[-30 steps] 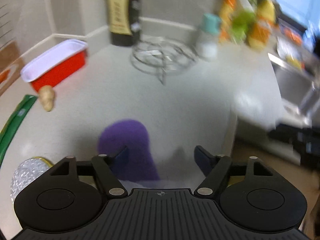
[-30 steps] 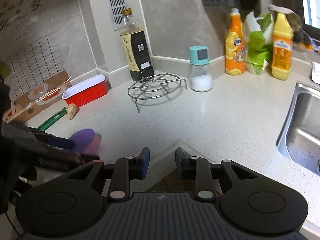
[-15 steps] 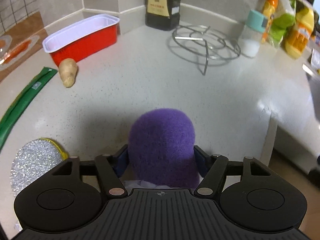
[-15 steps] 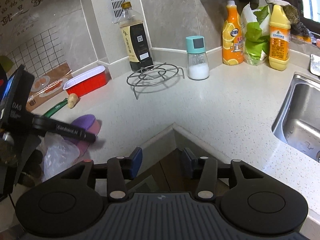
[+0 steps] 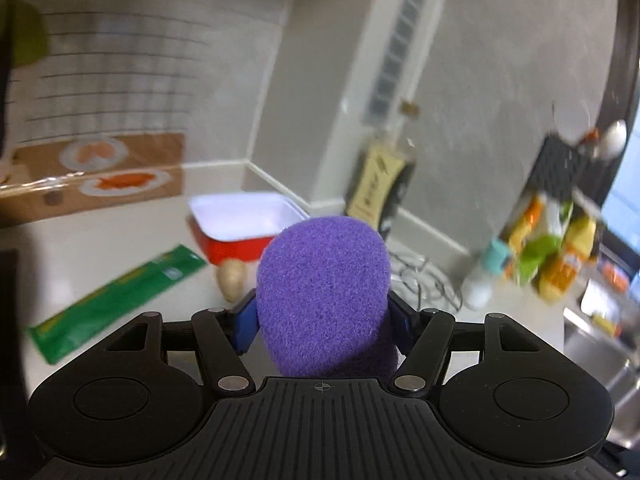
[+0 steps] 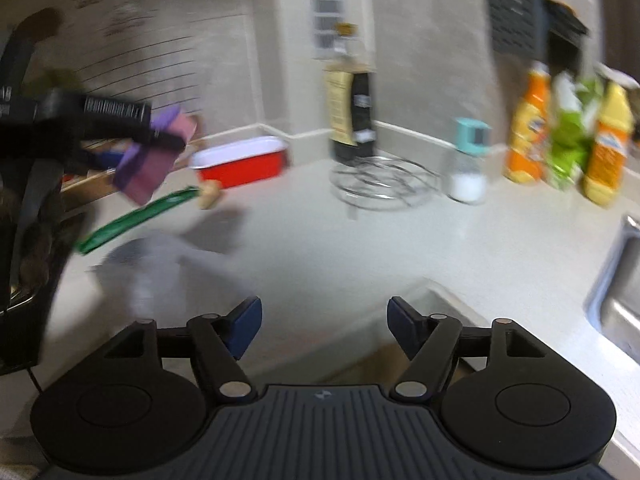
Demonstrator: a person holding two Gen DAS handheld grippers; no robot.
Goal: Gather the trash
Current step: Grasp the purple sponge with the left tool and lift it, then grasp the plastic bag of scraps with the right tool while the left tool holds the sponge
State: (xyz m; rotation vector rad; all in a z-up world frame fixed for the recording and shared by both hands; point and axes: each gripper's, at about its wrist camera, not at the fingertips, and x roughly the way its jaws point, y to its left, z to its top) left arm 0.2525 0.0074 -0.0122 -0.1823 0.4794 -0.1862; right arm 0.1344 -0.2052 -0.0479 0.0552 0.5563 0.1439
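Observation:
My left gripper [image 5: 322,314] is shut on a purple sponge [image 5: 324,292], whose blue pads press its two sides. The right wrist view shows that sponge [image 6: 154,158], purple on top and pink below, held up off the counter at the far left by the left gripper [image 6: 160,136]. My right gripper [image 6: 324,324] hangs over the counter's front corner; its jaws are opening and nothing is between them. On the white counter lie a green wrapper [image 5: 116,306] [image 6: 136,220], a small potato [image 5: 231,278] [image 6: 210,196] and a red tray [image 5: 244,232] [image 6: 242,162].
A dark sauce bottle [image 6: 350,116], a wire trivet [image 6: 384,180] and a salt shaker [image 6: 468,166] stand at the back. Orange and yellow bottles [image 6: 528,128] with a green bag line the right wall. A steel sink [image 6: 624,276] is at the right edge. Something grey and blurred [image 6: 140,268] lies near the left front.
The left gripper closed on the purple sponge and lifted it off the counter, tilting upward. The right gripper's jaws spread apart and it shifted along the counter.

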